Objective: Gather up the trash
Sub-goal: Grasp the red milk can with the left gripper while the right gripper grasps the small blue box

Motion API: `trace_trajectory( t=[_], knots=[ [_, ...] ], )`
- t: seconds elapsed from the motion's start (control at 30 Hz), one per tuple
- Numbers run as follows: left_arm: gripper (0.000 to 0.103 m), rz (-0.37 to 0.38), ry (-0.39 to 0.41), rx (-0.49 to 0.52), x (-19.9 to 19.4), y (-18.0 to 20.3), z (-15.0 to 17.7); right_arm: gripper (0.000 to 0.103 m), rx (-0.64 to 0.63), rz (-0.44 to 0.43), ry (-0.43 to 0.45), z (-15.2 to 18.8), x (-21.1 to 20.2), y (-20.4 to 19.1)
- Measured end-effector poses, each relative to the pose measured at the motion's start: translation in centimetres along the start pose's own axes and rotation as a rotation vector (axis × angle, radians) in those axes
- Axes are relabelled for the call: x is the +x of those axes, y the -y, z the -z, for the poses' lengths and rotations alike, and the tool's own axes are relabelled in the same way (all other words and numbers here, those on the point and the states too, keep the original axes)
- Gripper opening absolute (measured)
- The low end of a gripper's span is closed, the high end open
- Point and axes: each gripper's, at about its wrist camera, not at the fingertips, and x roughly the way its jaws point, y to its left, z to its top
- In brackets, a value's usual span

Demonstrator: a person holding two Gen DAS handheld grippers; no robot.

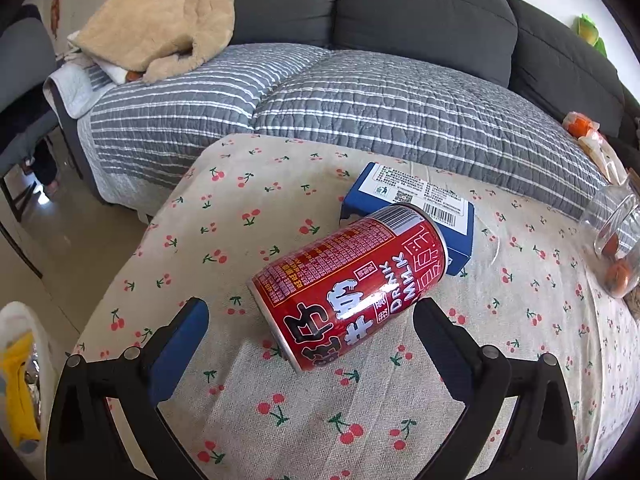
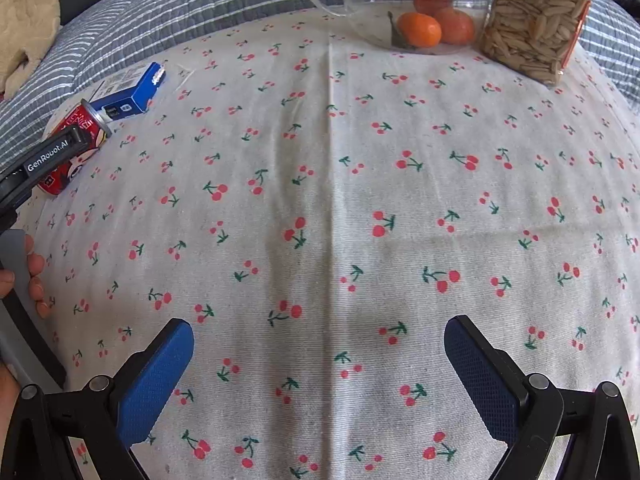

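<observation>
A red drink can (image 1: 350, 286) lies on its side on the cherry-print tablecloth (image 1: 240, 240), its far end resting against a blue and white box (image 1: 408, 216). My left gripper (image 1: 310, 320) stands open just in front of the can, its fingers on either side of the near end without touching it. In the right wrist view the same can (image 2: 76, 140) and box (image 2: 128, 94) lie at the far left, with the left gripper's black finger (image 2: 48, 156) across the can. My right gripper (image 2: 318, 340) is open over bare cloth, holding nothing.
A clear glass bowl (image 2: 400, 4) with oranges and a jar of seeds (image 2: 536, 20) stand at the table's far edge. A striped quilt (image 1: 360, 96) covers the grey sofa behind, with a beige blanket (image 1: 168, 16). A white bin (image 1: 24, 380) sits low left. A person's hand (image 2: 28, 276) grips the left handle.
</observation>
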Motion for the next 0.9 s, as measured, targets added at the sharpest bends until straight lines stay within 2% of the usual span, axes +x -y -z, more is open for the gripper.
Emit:
trace_trajectory(
  t=[0.1,0.2,0.3,0.43,0.5,0.57,0.63,0.67,0.73,0.8,0.9],
  knots=[
    [0.103,0.035,0.003,-0.024,-0.4,0.2,-0.4,0.103,-0.01,-0.015,-0.002,-0.3,0.3,-0.9],
    [0.103,0.043,-0.018,0.016,-0.4,0.7,-0.8,0.103,-0.021,-0.018,-0.009,-0.5,0.8,-1.5],
    [0.103,0.07,-0.11,0.104,0.5,1.1,-1.8,0.103,-0.015,-0.024,-0.019,-0.6,1.2,-1.7],
    [0.103,0.168,-0.273,0.274,2.5,1.9,-3.2,0.103,-0.02,-0.023,-0.03,-0.6,1.6,-1.6],
    [0.103,0.177,-0.317,0.36,3.1,2.5,-3.6,0.103,-0.027,-0.017,-0.031,-0.6,1.6,-1.5],
    [0.101,0.202,-0.349,0.403,3.6,2.7,-3.8,0.103,-0.029,-0.01,-0.034,-0.7,1.7,-1.4],
    [0.091,0.233,-0.393,0.42,4.1,2.9,-3.6,0.103,-0.025,-0.007,-0.034,-0.8,1.8,-1.2],
    [0.081,0.231,-0.402,0.418,4.1,2.8,-3.6,0.103,-0.023,-0.008,-0.032,-0.8,1.7,-1.2],
    [0.072,0.252,-0.377,0.397,3.5,2.3,-3.6,0.103,-0.018,-0.01,-0.024,-1.0,1.4,-1.1],
    [0.056,0.291,-0.383,0.351,2.8,1.5,-3.6,0.103,-0.014,-0.014,-0.02,-1.1,1.2,-1.2],
    [0.055,0.34,-0.391,0.247,0.8,-0.8,-3.0,0.103,-0.005,-0.024,-0.024,-1.5,0.9,-1.3]
  ],
)
